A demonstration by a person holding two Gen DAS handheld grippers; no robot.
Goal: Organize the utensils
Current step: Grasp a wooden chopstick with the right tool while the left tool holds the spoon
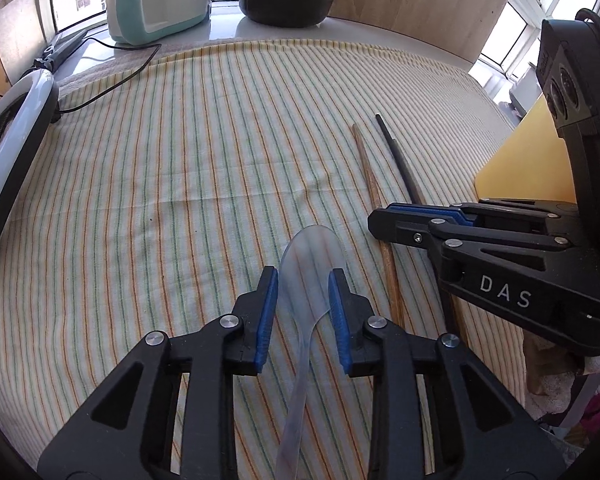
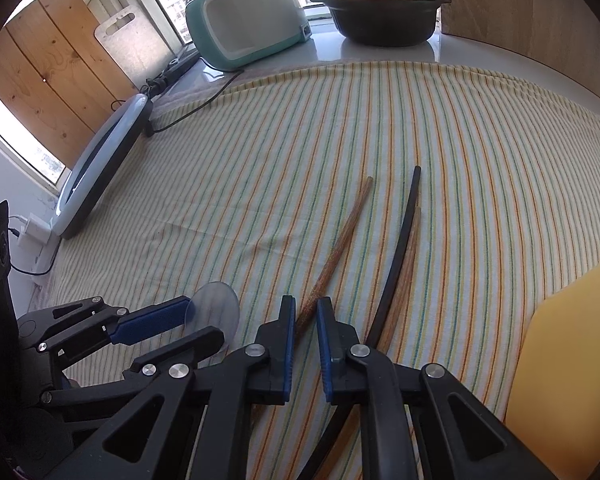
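On my left wrist camera, the left claw (image 1: pixel 303 286) is spread with its blue pads on either side of a clear plastic spoon (image 1: pixel 308 272); the bowl sits between the fingertips and the handle runs back under the claw, but I see a gap at each pad, so it brackets the spoon and does not pinch it. The spoon lies on the striped cloth (image 1: pixel 180 168) that covers the worktop. My right claw (image 2: pixel 302 312) is also parted, its fingers straddling the near end of a brown wooden chopstick (image 2: pixel 340 240) that lies flat on the cloth and points away from me; I cannot tell whether the pads touch it. Just to its right lie a black chopstick (image 2: pixel 404 224) and a second brown chopstick (image 2: pixel 410 248), close together and partly overlapping, apart from the first. From the left camera the right claw (image 1: pixel 374 222) reaches in from the right over those sticks. At the far edge of the worktop stand a teal appliance (image 2: pixel 248 20) and a black pot with a yellow lid (image 2: pixel 384 12). A ring light (image 2: pixel 100 168) leans at the left edge, and a yellow board (image 2: pixel 572 360) sits at the right.
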